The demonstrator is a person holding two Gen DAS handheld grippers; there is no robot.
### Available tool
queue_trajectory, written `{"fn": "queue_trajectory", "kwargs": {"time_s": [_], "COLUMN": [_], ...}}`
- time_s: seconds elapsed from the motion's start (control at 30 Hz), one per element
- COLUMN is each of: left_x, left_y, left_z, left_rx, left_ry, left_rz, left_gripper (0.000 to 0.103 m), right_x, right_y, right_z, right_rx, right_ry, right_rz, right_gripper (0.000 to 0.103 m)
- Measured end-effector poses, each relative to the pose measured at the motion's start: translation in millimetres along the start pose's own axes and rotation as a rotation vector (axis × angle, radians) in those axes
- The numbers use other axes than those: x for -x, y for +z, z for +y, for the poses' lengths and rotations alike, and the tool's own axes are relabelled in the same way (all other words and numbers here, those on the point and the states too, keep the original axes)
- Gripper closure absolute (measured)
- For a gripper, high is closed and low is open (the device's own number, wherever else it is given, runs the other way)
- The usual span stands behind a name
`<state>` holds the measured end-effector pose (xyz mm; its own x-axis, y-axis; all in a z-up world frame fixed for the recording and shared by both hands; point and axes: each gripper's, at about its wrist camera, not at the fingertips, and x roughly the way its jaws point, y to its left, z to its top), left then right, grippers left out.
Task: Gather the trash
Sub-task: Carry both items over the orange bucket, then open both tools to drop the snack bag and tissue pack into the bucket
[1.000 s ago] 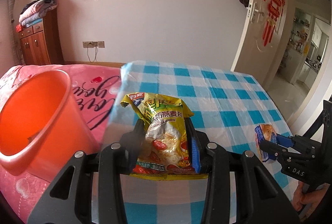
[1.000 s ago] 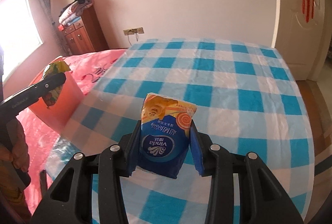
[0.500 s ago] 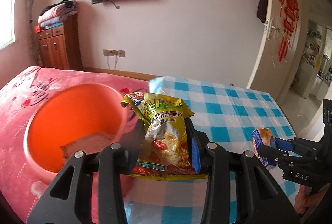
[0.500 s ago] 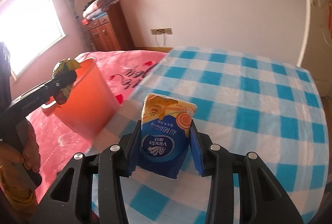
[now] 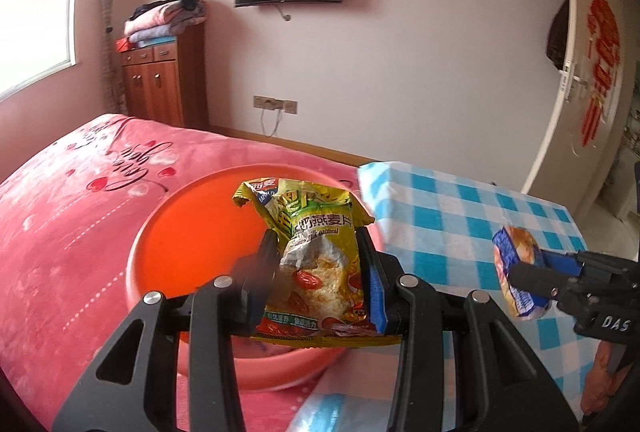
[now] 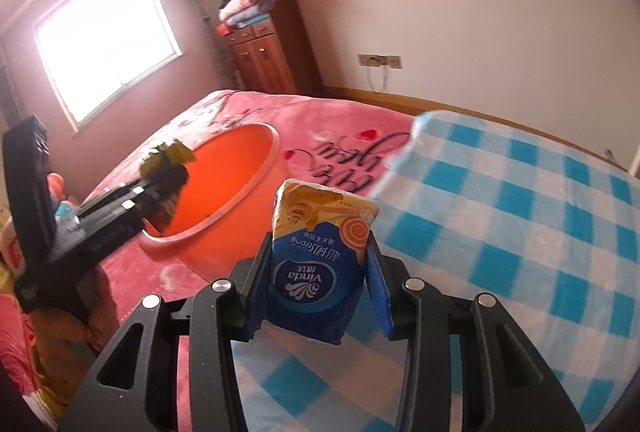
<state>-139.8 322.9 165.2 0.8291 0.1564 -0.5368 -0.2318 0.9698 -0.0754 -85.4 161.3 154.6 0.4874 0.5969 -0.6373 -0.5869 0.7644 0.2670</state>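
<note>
right wrist alone shows window (image 6: 106,39), bucket wall (image 6: 224,228).

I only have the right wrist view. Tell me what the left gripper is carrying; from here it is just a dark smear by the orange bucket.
Observer: The left gripper is shut on a yellow oatmeal bag.
Operator: Tell me where the bag sits against the bucket.
Observer: In the left wrist view it overlaps the mouth of the orange bucket, which stands on the pink bedspread.
Operator: Report my tissue pack from that side.
Observer: The tissue pack, clamped in the right gripper, appears over the checkered cloth, not the bucket.
</note>
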Motion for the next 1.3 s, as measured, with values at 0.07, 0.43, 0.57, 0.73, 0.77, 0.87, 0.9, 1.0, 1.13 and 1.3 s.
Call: {"fn": "queue_trajectory", "kwargs": {"time_s": [0.07, 0.43, 0.57, 0.73, 0.77, 0.87, 0.9, 1.0, 1.13, 1.3], "left_x": [-4, -26, -33, -43, -45, -50, -51, -52, -45, -43], "left_y": [0, -3, -4, -7, -8, -9, -10, -13, -12, -11], "left_z": [9, 45, 48, 52, 53, 56, 58, 62, 63, 60], "left_rx": [0.013, 0.081, 0.090, 0.099, 0.101, 0.111, 0.116, 0.138, 0.122, 0.110], "left_ry": [0.014, 0.054, 0.054, 0.052, 0.052, 0.054, 0.054, 0.065, 0.100, 0.116], "left_rz": [0.005, 0.036, 0.048, 0.065, 0.069, 0.077, 0.079, 0.067, 0.014, -0.002], "left_gripper": [0.061, 0.061, 0.061, 0.061, 0.061, 0.060, 0.059, 0.034, 0.013, 0.004], "right_x": [-8, -53, -67, -85, -86, -97, -99, -101, -94, -80], "right_y": [9, 50, 58, 63, 63, 64, 64, 61, 58, 54], "right_z": [10, 50, 61, 70, 71, 71, 70, 60, 47, 30], "right_rx": [0.012, 0.054, 0.065, 0.068, 0.066, 0.061, 0.054, 0.005, -0.022, -0.045], "right_ry": [0.020, 0.109, 0.138, 0.163, 0.169, 0.175, 0.177, 0.195, 0.165, 0.101], "right_rz": [0.001, 0.008, 0.016, 0.036, 0.039, 0.049, 0.053, 0.051, 0.017, -0.029], "right_gripper": [0.060, 0.060, 0.060, 0.059, 0.057, 0.051, 0.046, 0.033, 0.021, 0.014]}}
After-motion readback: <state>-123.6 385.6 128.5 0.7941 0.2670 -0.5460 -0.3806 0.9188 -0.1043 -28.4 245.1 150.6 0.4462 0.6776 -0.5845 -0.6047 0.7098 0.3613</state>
